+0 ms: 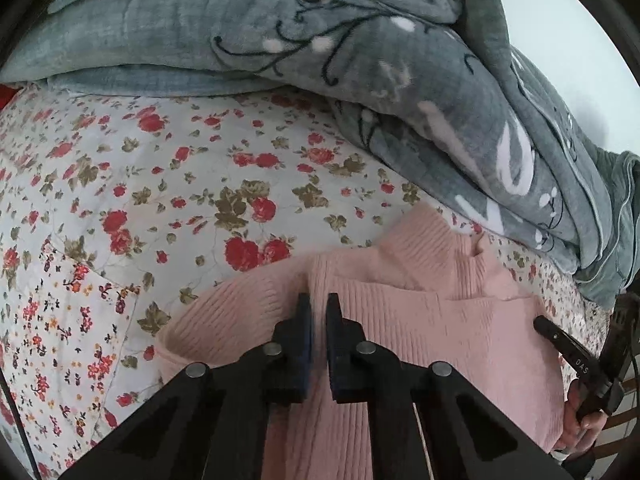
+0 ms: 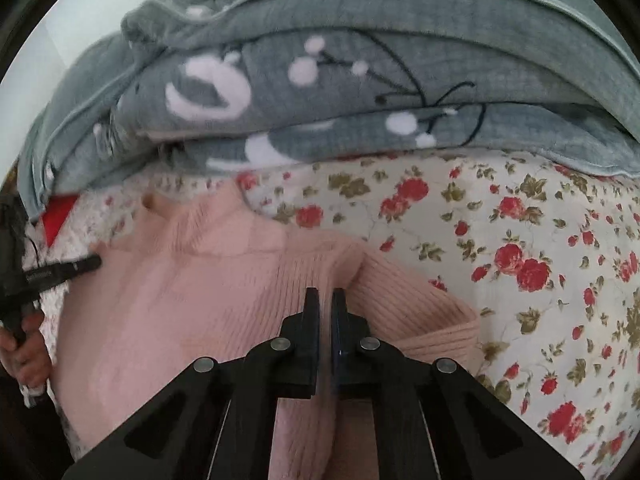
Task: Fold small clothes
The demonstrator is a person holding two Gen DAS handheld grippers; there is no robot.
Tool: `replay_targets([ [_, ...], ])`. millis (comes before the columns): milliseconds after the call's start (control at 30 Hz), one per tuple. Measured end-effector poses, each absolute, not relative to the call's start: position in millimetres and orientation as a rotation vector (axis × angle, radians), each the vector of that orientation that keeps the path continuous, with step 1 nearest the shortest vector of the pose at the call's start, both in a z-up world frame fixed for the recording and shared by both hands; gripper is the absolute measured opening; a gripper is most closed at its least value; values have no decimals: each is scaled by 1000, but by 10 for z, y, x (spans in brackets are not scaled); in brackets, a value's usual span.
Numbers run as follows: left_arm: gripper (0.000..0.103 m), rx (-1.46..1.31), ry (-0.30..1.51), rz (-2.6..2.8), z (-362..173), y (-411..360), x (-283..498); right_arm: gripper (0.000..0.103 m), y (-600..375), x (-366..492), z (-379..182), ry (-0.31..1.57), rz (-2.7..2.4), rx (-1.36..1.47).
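Floral bedsheet [image 1: 168,168] holds pink sweater [image 1: 460,320] (both grippers closed).

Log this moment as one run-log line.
stage: folding | item: pink knit sweater on floral bedsheet | left hand-held gripper: shut on sweater | right hand-held gripper: shut on sweater

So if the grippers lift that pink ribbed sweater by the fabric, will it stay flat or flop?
The pink sweater looks soft and already bunches near the left gripper, so it would likely droop. Its ribbed knit probably stretches rather than slips. Pinched at one spot by the right gripper, the rest may hang.
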State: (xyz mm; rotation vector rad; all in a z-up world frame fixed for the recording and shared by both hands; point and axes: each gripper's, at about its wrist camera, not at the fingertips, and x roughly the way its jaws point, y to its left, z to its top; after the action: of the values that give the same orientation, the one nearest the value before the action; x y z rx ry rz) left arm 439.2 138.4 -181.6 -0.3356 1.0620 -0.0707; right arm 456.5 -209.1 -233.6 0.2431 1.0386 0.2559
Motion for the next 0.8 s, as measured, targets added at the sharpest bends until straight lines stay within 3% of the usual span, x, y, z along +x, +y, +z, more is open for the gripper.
replay_targets([
  [167, 7, -373, 989, -102, -1663, 1474, 4275, 5, -2248, 4439, -2074, 906, 262, 303],
  [367, 7, -289, 1063, -15, -1920, 1443, 4395, 4, -2183, 4645, -2477, 1039, 190, 238],
  [533, 12, -252, 1090, -12, -1957, 1419, 4425, 10, -2161, 4636, -2392, 1045, 180, 180],
  [600, 18, -218, 1075, 0, -1842, 1405, 4388, 14, -2201, 4581, -2280, 1023, 151, 162],
  [667, 37, -163, 1030, 20, -1708, 1371, 4327, 15, -2206, 4524, -2151, 987, 133, 141],
  [800, 41, -126, 966, -71, -1492, 1201, 4311, 15, -2073, 4454, -1884, 926, 123, 57],
])
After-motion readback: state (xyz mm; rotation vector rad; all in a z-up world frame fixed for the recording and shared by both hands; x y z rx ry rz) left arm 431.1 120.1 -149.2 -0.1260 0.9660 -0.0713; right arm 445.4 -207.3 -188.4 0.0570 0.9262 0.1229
